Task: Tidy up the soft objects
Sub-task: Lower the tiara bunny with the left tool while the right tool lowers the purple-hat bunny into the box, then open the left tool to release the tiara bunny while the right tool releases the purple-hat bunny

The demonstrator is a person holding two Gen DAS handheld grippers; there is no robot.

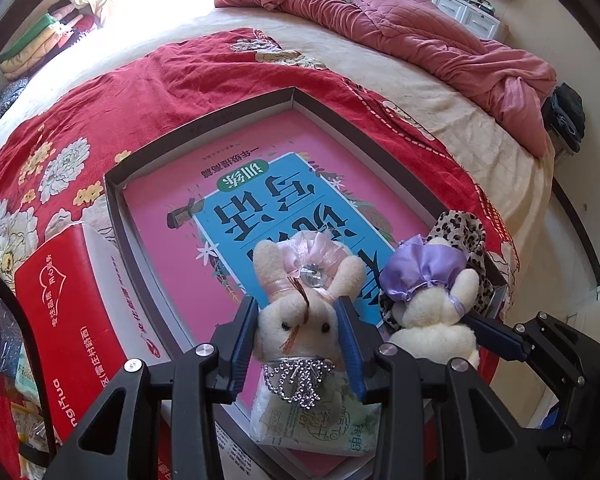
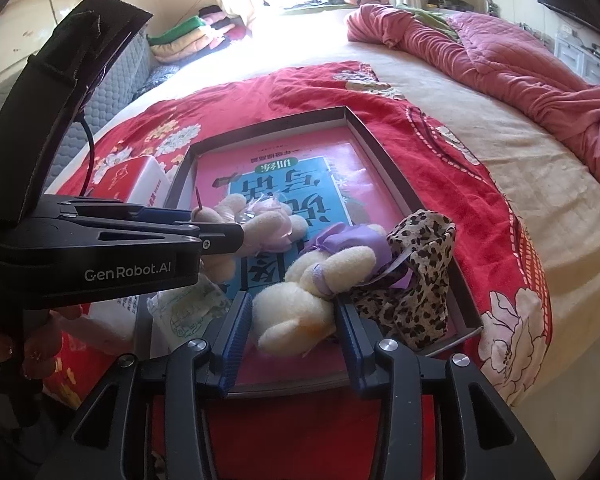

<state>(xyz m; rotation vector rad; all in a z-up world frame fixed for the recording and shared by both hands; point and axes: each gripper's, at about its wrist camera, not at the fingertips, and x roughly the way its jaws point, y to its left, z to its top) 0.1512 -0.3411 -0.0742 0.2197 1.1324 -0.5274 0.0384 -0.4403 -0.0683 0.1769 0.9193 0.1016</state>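
Our left tongs (image 1: 298, 326) grip the pink bunny (image 1: 300, 280); our right tongs (image 2: 290, 322) flank the purple bunny (image 2: 320, 280), and we cannot tell if their pads press. At lower centre both bunnies crowd the tray (image 1: 196, 128), so lifting could snag the leopard cloth (image 2: 416, 280) or drop the purple one.

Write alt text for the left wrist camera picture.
The left tool grips a cream plush bunny with a pink bow over a shallow box holding a pink book. A purple-bowed bunny sits beside it.

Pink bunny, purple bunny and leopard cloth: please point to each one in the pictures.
Pink bunny (image 1: 296, 320), left wrist view, on its face.
Purple bunny (image 2: 296, 312), right wrist view, on its cream body.
Leopard cloth (image 2: 416, 284), right wrist view, on its spotted middle.
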